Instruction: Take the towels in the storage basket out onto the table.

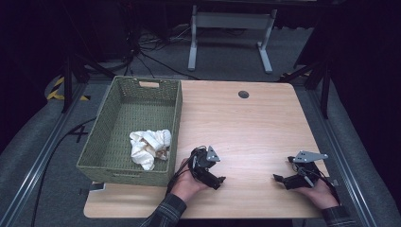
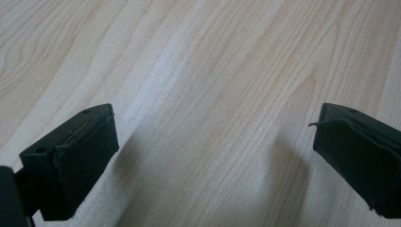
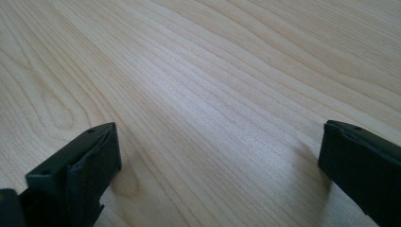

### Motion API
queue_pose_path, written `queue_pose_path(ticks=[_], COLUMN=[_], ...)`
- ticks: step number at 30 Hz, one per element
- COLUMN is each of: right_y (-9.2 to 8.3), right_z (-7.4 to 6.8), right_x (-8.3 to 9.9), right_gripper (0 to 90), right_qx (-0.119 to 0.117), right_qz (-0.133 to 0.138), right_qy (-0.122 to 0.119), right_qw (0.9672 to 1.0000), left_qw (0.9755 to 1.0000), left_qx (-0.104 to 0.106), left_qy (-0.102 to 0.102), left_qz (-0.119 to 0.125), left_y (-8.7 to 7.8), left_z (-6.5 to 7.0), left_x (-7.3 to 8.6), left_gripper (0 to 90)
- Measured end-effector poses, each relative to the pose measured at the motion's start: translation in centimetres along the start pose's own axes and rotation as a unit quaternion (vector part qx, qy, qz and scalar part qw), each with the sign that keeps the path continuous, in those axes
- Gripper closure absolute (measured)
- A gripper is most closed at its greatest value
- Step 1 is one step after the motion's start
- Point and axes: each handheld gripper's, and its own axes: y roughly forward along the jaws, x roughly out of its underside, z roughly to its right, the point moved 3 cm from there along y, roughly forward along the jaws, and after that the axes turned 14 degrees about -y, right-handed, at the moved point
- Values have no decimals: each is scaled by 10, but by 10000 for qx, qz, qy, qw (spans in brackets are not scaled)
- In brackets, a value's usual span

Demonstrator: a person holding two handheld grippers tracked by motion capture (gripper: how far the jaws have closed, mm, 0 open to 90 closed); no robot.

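Both tongs are resting wide open on the desk (image 1: 246, 123), holding nothing. The white cloth (image 1: 150, 147) is lying in the green basket (image 1: 176, 118), just left of the left tongs (image 1: 218, 181). The right tongs (image 1: 280, 179) are sitting well apart. Reaching in, the left tongs are risking catching the basket wall and shifting it.

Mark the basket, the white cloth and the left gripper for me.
basket (image 1: 176, 124): high view, on its right wall.
white cloth (image 1: 147, 146): high view, middle of the crumpled bundle.
left gripper (image 1: 220, 180): high view, between its jaw tips.
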Motion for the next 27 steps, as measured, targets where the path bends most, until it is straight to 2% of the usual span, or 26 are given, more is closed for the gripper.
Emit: queue_pose_path(ticks=[4,5,6,27], right_y=[0,0,0,0], right_z=[0,0,0,0], right_x=[0,0,0,0], right_gripper=[4,4,4,4], right_qx=[-1,0,1,0], right_qz=[0,1,-1,1], right_qy=[1,-3,-2,0], right_qw=[10000,10000,10000,10000], left_qw=[10000,9999,9999,9995], left_qx=[-76,-91,-94,55], left_qy=[13,65,31,-13], left_qz=[14,36,112,303], left_y=[-5,-7,-8,-19], left_z=[-2,-3,-4,-4], left_x=[-2,-3,-4,-15], left_gripper=[13,13,13,14])
